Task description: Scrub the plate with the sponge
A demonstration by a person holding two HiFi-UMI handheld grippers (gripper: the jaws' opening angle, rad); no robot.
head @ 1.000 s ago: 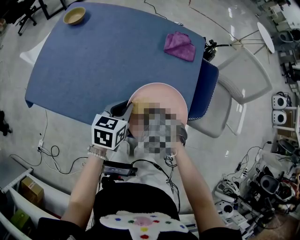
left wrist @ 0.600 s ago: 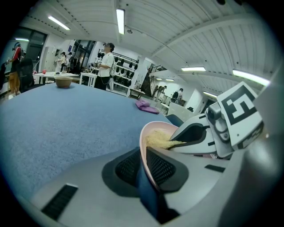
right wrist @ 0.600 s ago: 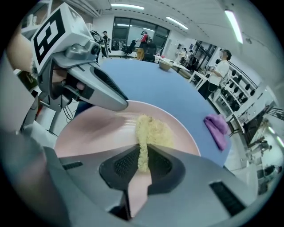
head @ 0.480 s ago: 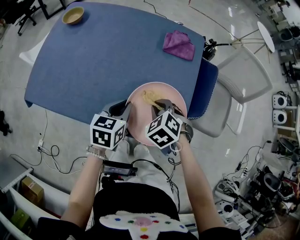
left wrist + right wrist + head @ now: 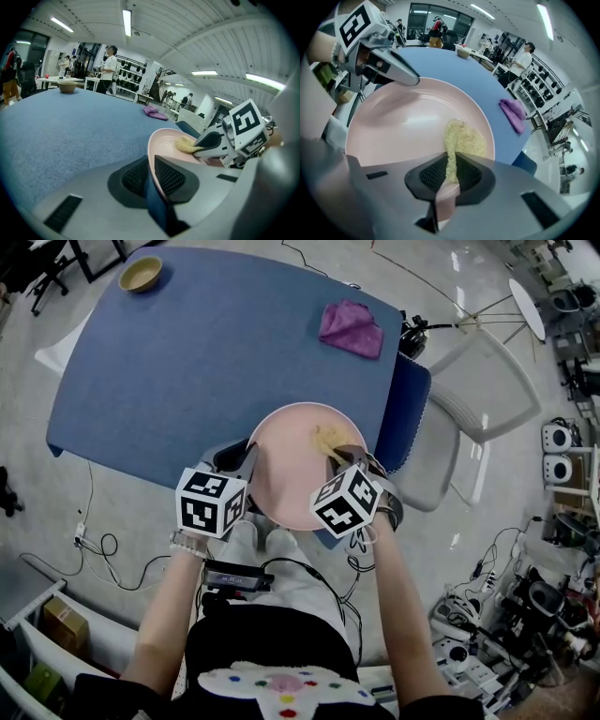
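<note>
Plate (image 5: 292, 474) hangs just off the near edge of the table (image 5: 187, 352), with the left gripper (image 5: 251, 465) clamped on its left rim. The right gripper (image 5: 343, 458) is pinching the sponge (image 5: 328, 439), which is pressed on the plate's far-right side. I'd guess the unscrubbed area is off to the left.

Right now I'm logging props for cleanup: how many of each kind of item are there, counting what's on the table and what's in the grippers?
Plate: 1
Sponge: 1
Bowl: 1
Cloth: 1
Total: 4
</note>
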